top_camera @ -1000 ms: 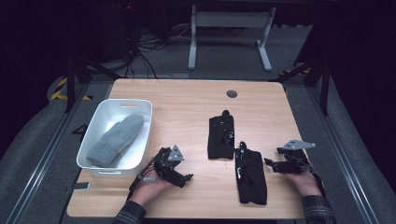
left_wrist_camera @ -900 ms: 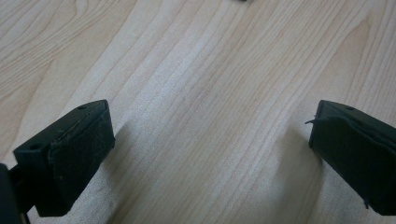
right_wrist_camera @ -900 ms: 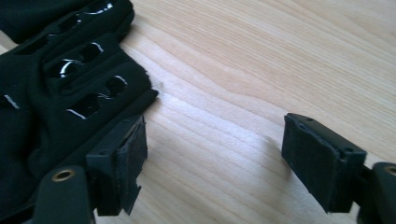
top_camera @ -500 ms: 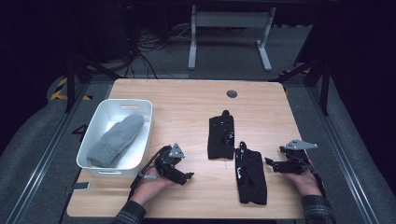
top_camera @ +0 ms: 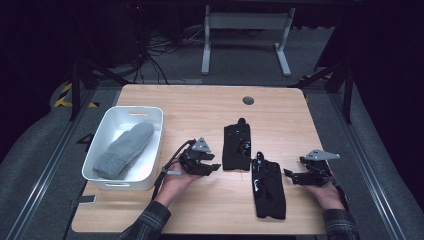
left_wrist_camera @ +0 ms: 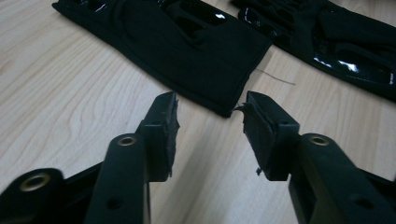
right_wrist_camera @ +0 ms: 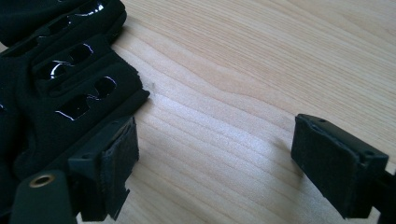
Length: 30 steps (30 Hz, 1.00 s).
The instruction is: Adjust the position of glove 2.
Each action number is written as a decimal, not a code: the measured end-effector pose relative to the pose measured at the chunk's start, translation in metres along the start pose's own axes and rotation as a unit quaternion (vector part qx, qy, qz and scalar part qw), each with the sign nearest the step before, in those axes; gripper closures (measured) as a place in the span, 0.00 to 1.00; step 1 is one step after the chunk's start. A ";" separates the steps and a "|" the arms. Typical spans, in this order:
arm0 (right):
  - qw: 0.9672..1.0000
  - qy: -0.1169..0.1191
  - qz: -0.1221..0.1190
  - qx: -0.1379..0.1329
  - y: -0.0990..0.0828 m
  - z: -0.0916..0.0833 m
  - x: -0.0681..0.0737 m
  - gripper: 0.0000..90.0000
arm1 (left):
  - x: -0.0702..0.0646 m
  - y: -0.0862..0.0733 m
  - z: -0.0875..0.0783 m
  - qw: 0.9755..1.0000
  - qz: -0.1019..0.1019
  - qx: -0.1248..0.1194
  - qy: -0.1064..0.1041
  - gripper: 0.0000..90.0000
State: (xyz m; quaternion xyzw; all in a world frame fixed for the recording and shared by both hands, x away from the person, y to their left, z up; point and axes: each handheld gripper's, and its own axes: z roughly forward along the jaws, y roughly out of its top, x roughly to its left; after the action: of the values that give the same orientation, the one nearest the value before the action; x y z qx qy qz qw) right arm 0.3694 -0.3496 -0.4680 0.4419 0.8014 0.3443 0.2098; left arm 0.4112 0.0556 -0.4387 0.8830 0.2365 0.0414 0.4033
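Two black gloves [top_camera: 252, 165] lie between the left gripper [top_camera: 212, 168] and right gripper [top_camera: 290, 175], both spread and empty. A grey mitten [top_camera: 124, 150] fills the white bin [top_camera: 100, 145].

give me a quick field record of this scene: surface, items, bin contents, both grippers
surface: wooden table
bin: white, left side, holds a grey mitten
far glove: black, mid-table, flat
near glove: black, flat, nearer the person
left gripper: open, empty, jaws pointing at the far glove's cuff corner
right gripper: open, empty, one jaw at the near glove's edge
table hole: round grommet near far edge
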 end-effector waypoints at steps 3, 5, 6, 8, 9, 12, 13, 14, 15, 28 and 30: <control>1.000 0.000 0.000 0.000 0.000 0.000 0.000 0.17 | 0.002 0.008 0.007 1.000 0.006 -0.008 -0.002 0.73; 1.000 0.000 0.000 0.000 0.000 0.000 0.000 0.17 | 0.005 0.014 0.014 1.000 0.006 -0.005 -0.007 0.79; 1.000 0.000 0.000 0.000 0.000 0.000 0.000 0.17 | 0.005 0.017 0.017 1.000 0.007 -0.001 -0.006 0.82; 1.000 0.000 0.000 0.000 0.000 0.000 0.000 0.17 | 0.007 0.023 0.023 1.000 0.012 0.000 -0.013 0.89; 1.000 0.000 0.000 0.000 0.000 0.000 0.000 0.17 | 0.008 0.026 0.026 1.000 0.013 0.003 -0.017 0.91; 1.000 0.001 0.001 0.000 0.000 0.000 0.000 0.17 | 0.011 0.036 0.035 1.000 0.017 0.006 -0.020 0.99; 1.000 0.002 0.001 0.000 0.000 0.000 0.000 0.17 | 0.013 0.040 0.038 1.000 0.018 0.008 -0.023 0.99; 1.000 0.002 0.001 0.000 0.000 0.000 0.000 0.17 | 0.013 0.042 0.040 1.000 0.020 0.010 -0.022 1.00; 1.000 0.002 0.001 0.000 0.000 0.000 0.000 0.17 | 0.013 0.042 0.040 1.000 0.020 0.010 -0.022 1.00; 1.000 0.002 0.001 0.000 0.000 0.000 0.000 0.17 | 0.022 0.067 0.076 0.999 0.017 0.014 -0.029 1.00; 1.000 0.002 0.001 0.000 0.000 0.000 0.000 0.17 | 0.022 0.066 0.083 0.999 0.017 0.022 -0.031 1.00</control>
State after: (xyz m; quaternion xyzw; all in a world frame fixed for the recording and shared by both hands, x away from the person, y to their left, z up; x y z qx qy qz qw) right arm 0.3696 -0.3497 -0.4680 0.4419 0.8014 0.3456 0.2077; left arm 0.4784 -0.0291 -0.4485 0.8964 0.2100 0.0153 0.3899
